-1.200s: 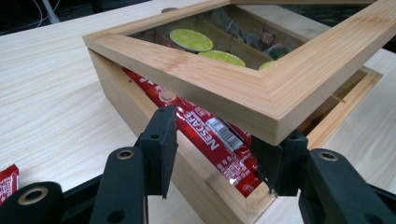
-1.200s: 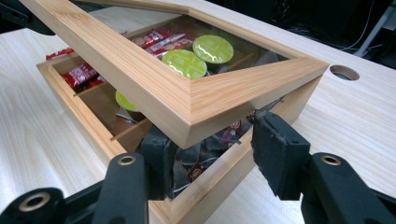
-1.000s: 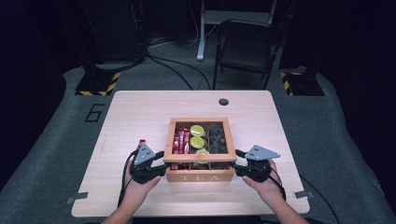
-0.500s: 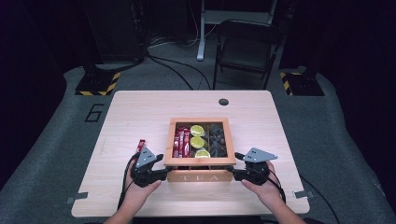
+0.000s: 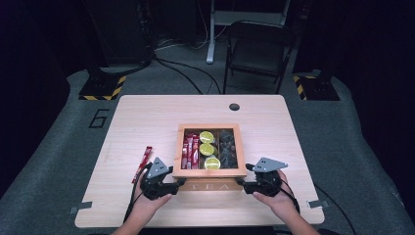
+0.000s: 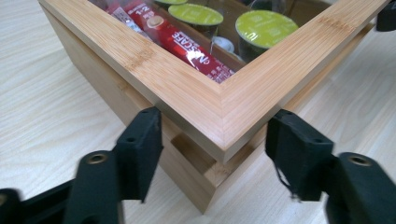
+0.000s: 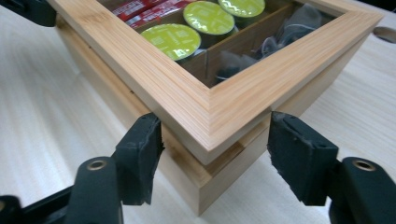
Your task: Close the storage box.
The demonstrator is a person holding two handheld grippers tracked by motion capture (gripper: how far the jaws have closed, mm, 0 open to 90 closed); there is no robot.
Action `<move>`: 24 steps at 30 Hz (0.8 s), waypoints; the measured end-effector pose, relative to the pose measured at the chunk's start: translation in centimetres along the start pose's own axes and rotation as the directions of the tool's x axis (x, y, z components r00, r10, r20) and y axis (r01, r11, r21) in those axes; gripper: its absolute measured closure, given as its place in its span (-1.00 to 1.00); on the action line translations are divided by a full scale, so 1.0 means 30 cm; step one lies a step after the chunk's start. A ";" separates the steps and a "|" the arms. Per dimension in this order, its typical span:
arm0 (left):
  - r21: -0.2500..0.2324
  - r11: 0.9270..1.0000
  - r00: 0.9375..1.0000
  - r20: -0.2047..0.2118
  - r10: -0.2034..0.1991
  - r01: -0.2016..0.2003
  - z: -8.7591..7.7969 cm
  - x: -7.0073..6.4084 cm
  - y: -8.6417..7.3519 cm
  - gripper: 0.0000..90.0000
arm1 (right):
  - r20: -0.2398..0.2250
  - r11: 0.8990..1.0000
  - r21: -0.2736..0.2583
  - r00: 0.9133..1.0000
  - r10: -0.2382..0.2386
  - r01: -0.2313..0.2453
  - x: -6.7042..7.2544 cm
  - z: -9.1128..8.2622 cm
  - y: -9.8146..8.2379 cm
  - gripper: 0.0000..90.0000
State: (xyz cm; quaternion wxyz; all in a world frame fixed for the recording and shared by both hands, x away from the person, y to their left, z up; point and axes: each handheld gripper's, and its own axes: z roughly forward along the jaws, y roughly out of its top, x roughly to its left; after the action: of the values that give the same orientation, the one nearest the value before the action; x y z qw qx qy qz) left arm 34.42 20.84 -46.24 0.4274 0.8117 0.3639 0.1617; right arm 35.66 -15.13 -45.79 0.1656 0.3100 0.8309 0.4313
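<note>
A wooden tea box point(image 5: 209, 172) with a glass-window lid stands at the table's front middle, with "TEA" on its front face. It holds red sachets point(image 5: 191, 151), green capsules point(image 5: 206, 148) and dark tea bags point(image 5: 228, 147). My left gripper point(image 5: 180, 182) is at the box's front left corner. Its jaws have just been opening, and the lid corner point(image 6: 219, 116) sits between the pads point(image 6: 142, 144) without touching them. My right gripper point(image 5: 243, 184) is at the front right corner. Its jaws have also just been opening, and both stand off the lid corner point(image 7: 210, 121).
A loose red sachet point(image 5: 142, 163) lies on the table left of the box, close to the left hand. The tabletop point(image 5: 147, 122) has a round cable hole point(image 5: 234, 106) at the back. A folding chair point(image 5: 259, 49) stands beyond the far edge.
Both grippers' jaws have spread wider around the box's front corners. The hands and the box have hardly shifted.
</note>
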 end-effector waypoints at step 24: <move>-0.063 0.993 0.995 0.000 -0.100 0.100 -0.035 0.067 0.007 -0.44 | -0.013 0.992 -0.087 0.996 0.086 -0.086 -0.037 -0.008 0.007 -0.33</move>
State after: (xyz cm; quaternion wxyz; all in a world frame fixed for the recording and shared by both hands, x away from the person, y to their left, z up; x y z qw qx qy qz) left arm 35.29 22.85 -45.56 0.4599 0.7782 0.3995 0.1528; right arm 36.44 -15.90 -45.47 0.1567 0.3360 0.7978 0.4755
